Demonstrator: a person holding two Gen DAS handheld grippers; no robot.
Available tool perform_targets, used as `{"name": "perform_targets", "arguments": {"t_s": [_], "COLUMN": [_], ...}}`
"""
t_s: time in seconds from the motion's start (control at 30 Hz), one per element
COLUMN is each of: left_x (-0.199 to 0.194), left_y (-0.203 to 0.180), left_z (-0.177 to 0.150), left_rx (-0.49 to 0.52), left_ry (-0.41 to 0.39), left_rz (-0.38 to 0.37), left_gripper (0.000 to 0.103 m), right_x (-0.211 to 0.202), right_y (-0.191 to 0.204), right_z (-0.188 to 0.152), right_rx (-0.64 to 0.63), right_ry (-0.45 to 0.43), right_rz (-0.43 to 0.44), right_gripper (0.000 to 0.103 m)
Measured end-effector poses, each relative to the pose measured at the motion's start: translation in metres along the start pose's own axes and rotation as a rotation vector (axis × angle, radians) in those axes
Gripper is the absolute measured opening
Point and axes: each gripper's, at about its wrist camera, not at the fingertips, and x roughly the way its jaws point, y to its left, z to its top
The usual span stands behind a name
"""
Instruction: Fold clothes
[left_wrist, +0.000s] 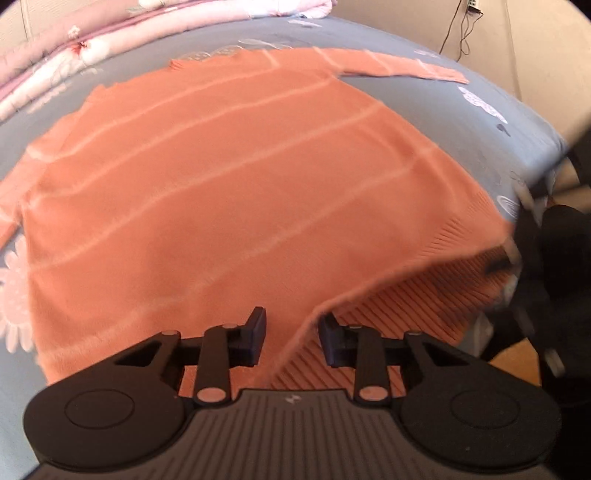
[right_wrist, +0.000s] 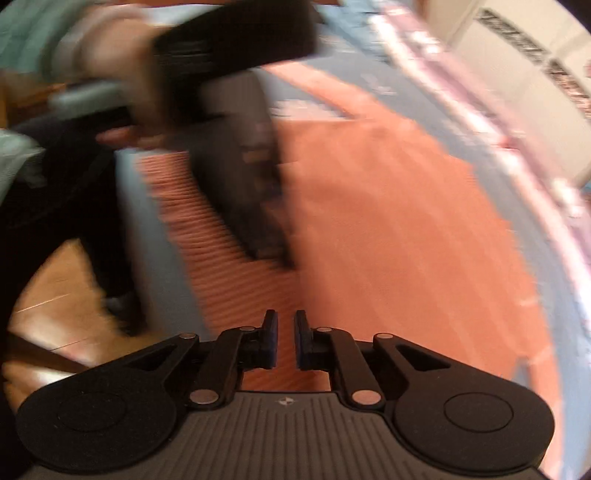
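Orange sweater (left_wrist: 229, 192) with thin pale stripes, spread flat across a grey-blue bed sheet (left_wrist: 461, 122) printed with white flowers. One sleeve (left_wrist: 402, 68) stretched out sideways at the far right of the garment. Ribbed hem (left_wrist: 406, 306) at the near edge, with the top layer lifted a little so the ribbed underside shows (the fold runs diagonally toward the lower middle of the left wrist view). Pink floral quilt (left_wrist: 110, 40) bunched along the far side of the bed. Wooden floor (right_wrist: 55, 295) visible beyond the bed's near edge.

Left tongs (left_wrist: 291, 332) parted, hovering right at the lifted hem edge; cloth edge lying in the gap between the pads, not pressed by either one. Released, grasping nothing.

Right tongs (right_wrist: 285, 338) nearly clenched, a narrow slit left between the pads, over the ribbed hem zone near the sweater's corner. No fabric seen pinched in the slit (the view is heavily blurred, so fine detail is lost).

In the right wrist view, the other gripper's dark body (right_wrist: 240, 155) crossing the upper left, held by a hand (right_wrist: 122, 74) with a pale green sleeve (right_wrist: 22, 33) behind it.
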Motion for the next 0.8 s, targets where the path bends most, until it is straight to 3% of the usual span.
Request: {"name": "perform_targets", "arguments": {"t_s": [0.17, 0.23, 0.37, 0.47, 0.57, 0.73, 0.8], "left_x": [0.003, 0.007, 0.007, 0.007, 0.007, 0.005, 0.005], "left_y": [0.003, 0.004, 0.009, 0.010, 0.011, 0.011, 0.011], "left_z": [0.000, 0.000, 0.001, 0.000, -0.001, -0.003, -0.003], "left_rx": [-0.025, -0.043, -0.059, -0.057, -0.065, -0.067, -0.067], "left_ry": [0.004, 0.005, 0.001, -0.001, 0.000, -0.007, -0.007], "left_rz": [-0.005, -0.013, -0.016, -0.021, -0.026, -0.029, -0.032], "left_gripper": [0.032, 0.033, 0.033, 0.033, 0.034, 0.036, 0.036], "right_x": [0.017, 0.021, 0.021, 0.019, 0.016, -0.004, -0.008], "right_y": [0.022, 0.031, 0.034, 0.045, 0.052, 0.026, 0.028], "right_z": [-0.006, -0.006, -0.002, -0.003, -0.003, 0.001, -0.003], "right_rx": [-0.091, -0.106, -0.151, -0.256, -0.301, -0.137, -0.152], "right_ry": [0.052, 0.051, 0.039, 0.053, 0.062, 0.062, 0.079], "right_rz": [0.090, 0.110, 0.045, 0.000, -0.020, 0.071, 0.096], "right_gripper": [0.013, 0.019, 0.022, 0.022, 0.011, 0.009, 0.009]}}
